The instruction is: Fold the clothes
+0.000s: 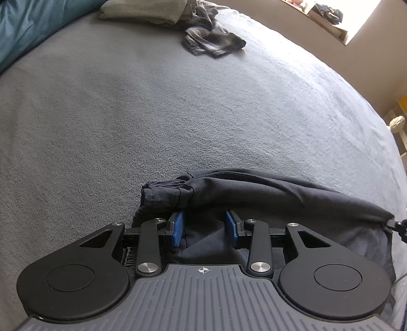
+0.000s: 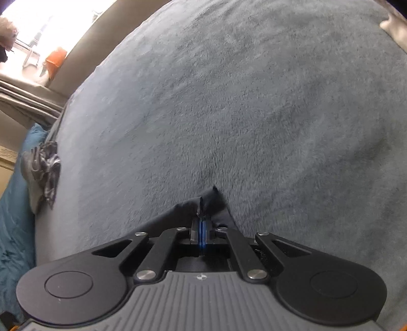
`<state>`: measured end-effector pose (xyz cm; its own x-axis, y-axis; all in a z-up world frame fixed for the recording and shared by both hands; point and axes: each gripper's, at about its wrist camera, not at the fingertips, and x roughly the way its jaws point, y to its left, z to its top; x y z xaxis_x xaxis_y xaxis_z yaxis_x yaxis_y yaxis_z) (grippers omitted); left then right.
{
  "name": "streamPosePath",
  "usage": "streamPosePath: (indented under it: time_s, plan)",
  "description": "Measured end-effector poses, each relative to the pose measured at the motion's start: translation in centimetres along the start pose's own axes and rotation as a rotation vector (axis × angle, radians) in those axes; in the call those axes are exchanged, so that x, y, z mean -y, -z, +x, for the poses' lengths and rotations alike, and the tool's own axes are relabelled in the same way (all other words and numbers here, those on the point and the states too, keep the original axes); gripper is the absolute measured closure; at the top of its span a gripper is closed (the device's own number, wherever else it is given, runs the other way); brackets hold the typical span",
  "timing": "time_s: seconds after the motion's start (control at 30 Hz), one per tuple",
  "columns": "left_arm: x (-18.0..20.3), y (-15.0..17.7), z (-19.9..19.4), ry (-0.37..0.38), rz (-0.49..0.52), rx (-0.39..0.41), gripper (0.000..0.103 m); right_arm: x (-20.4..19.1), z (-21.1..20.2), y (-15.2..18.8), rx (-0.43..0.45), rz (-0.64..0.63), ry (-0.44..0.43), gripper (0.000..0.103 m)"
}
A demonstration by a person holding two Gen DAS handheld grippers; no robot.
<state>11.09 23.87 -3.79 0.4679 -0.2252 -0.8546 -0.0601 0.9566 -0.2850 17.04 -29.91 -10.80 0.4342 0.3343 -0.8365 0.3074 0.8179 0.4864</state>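
Note:
A dark navy garment with a gathered elastic waistband lies bunched on the grey fleece blanket. In the left wrist view my left gripper has its blue pads set apart, with a thick bunch of this cloth filling the gap and draping over the fingertips. The cloth runs right as a raised ridge to the tip of my right gripper at the frame's edge. In the right wrist view my right gripper is shut on a corner of the dark garment, and a small point of cloth sticks out beyond the pads.
A crumpled plaid garment and a folded grey-green piece lie at the far side of the bed, next to a teal duvet. The plaid garment also shows at left in the right wrist view. A bright window sill lies beyond.

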Motion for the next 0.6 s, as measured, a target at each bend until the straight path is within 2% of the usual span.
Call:
streamPosePath:
  time_s: [0.13,0.27,0.4,0.47,0.6]
  plan:
    - [0.0,0.0,0.1,-0.001,0.003,-0.002,0.067,-1.1,0.6,-0.2,0.025,-0.051,0.067,0.102]
    - [-0.1,-0.1,0.2,0.0,0.001,-0.003,0.067,-0.6,-1.1,0.0,0.089,-0.05,0.081,0.098]
    - [-0.2,-0.1,0.3,0.005,-0.003,-0.003,0.067,1.1,-3.9,1.5,0.129,-0.026,0.05,0.078]
    - [-0.3,-0.1,0.3,0.008,-0.003,-0.003,0.067,1.7,-4.9,2.8,0.122,-0.033,0.054,0.07]
    - [-0.5,-0.2,0.3,0.012,-0.006,-0.008,0.067,2.7,-6.6,6.0,0.086,-0.031,0.085,0.069]
